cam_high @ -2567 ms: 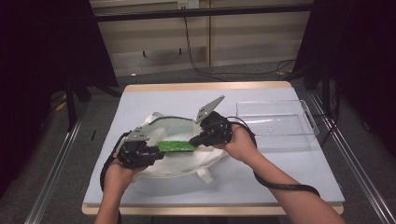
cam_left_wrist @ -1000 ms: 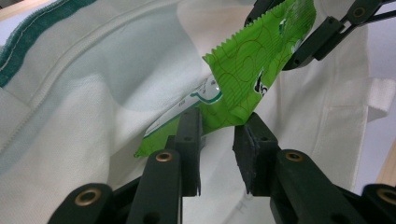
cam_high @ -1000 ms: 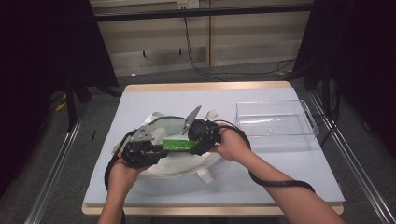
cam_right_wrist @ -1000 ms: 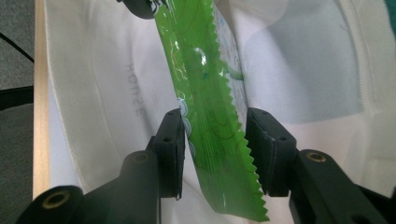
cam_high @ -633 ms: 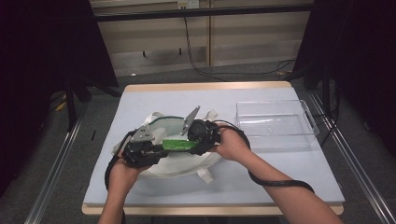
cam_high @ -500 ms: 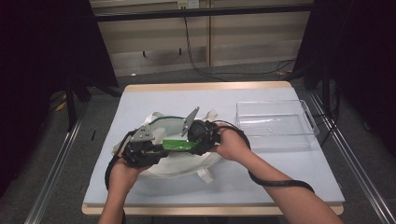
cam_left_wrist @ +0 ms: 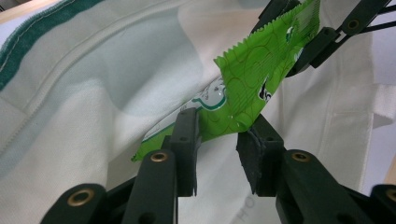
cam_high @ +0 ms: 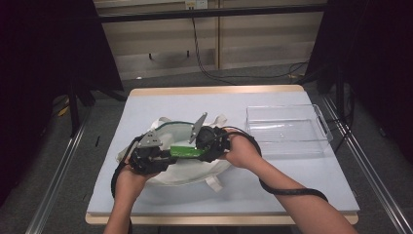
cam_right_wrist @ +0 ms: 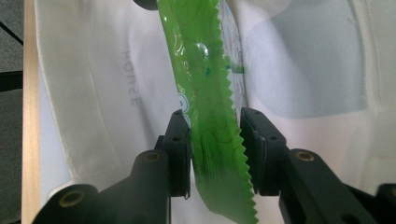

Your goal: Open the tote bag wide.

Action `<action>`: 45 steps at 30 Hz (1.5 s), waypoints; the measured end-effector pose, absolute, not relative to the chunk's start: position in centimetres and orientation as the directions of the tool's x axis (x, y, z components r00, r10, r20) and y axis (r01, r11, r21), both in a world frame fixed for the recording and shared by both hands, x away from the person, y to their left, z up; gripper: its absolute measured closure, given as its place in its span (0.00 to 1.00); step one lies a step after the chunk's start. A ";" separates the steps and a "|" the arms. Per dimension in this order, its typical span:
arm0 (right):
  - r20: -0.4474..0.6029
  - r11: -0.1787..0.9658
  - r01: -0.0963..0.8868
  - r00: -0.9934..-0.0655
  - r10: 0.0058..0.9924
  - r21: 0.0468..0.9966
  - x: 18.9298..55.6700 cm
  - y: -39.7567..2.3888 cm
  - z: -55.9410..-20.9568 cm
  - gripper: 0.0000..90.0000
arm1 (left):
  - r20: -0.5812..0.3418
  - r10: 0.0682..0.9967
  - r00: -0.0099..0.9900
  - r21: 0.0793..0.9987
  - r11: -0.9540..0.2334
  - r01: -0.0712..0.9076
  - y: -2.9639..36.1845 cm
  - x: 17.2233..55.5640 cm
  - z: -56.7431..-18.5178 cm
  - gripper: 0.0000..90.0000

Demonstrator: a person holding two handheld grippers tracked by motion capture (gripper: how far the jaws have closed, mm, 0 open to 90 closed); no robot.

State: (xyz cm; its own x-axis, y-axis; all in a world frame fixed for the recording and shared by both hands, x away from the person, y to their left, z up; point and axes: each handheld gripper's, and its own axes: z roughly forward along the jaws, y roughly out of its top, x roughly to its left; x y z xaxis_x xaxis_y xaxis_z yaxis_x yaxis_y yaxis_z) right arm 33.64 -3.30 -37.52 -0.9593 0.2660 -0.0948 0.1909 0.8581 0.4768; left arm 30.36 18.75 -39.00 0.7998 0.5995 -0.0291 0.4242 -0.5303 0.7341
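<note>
A green snack packet [cam_high: 186, 152] hangs between my two grippers above a white cloth bag [cam_high: 185, 174] with green trim. My left gripper [cam_high: 168, 154] is shut on the packet's left end; in the left gripper view its jaws [cam_left_wrist: 217, 140] pinch a creased corner of the packet [cam_left_wrist: 261, 70]. My right gripper [cam_high: 202, 152] is shut on the other end. In the right gripper view, the packet [cam_right_wrist: 205, 70] fills the narrow gap between that gripper's [cam_right_wrist: 215, 144] pads. The packet is twisted along its length. The right gripper's jaws [cam_left_wrist: 301, 28] also appear far off in the left gripper view.
The bag lies flat on the pale blue table [cam_high: 146, 107], left of centre, with a strap [cam_high: 213, 183] towards the front. An empty clear plastic tray [cam_high: 285, 129] stands at the right. A black cable [cam_high: 287, 190] trails from the right gripper along the forearm.
Since 2.6 s ago the right gripper has moved left towards the left one, so the packet between them looks shorter and twisted. Over the last second hardly anything has moved.
</note>
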 end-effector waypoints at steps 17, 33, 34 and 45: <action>-0.100 0.860 0.200 -0.956 0.277 0.470 33.6 -4.2 -37.5 0.80 | -0.038 0.631 0.775 0.748 -0.496 0.441 19.2 30.6 -39.1 0.47; -0.104 0.843 0.201 -0.952 0.289 0.499 33.7 -5.2 -36.2 0.82 | -0.001 0.690 0.724 0.756 -0.474 0.452 19.5 31.0 -39.5 0.13; -0.102 0.842 0.203 -0.952 0.290 0.500 33.8 -5.2 -36.2 0.82 | 0.005 0.689 0.725 0.754 -0.478 0.450 19.5 31.0 -39.5 0.13; -0.080 0.820 0.229 -0.946 0.315 0.524 34.0 -6.2 -35.7 0.82 | -0.008 0.709 0.705 0.734 -0.475 0.486 19.4 31.5 -39.8 0.07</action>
State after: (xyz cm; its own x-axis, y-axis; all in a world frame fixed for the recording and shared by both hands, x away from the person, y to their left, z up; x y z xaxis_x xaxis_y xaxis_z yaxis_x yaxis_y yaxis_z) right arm 33.98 -6.21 -35.72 -0.9457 0.3150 -0.0805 0.2286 0.8202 0.5245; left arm 31.50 19.39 -39.84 0.7050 0.7091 -0.0081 0.4861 -0.4749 0.7336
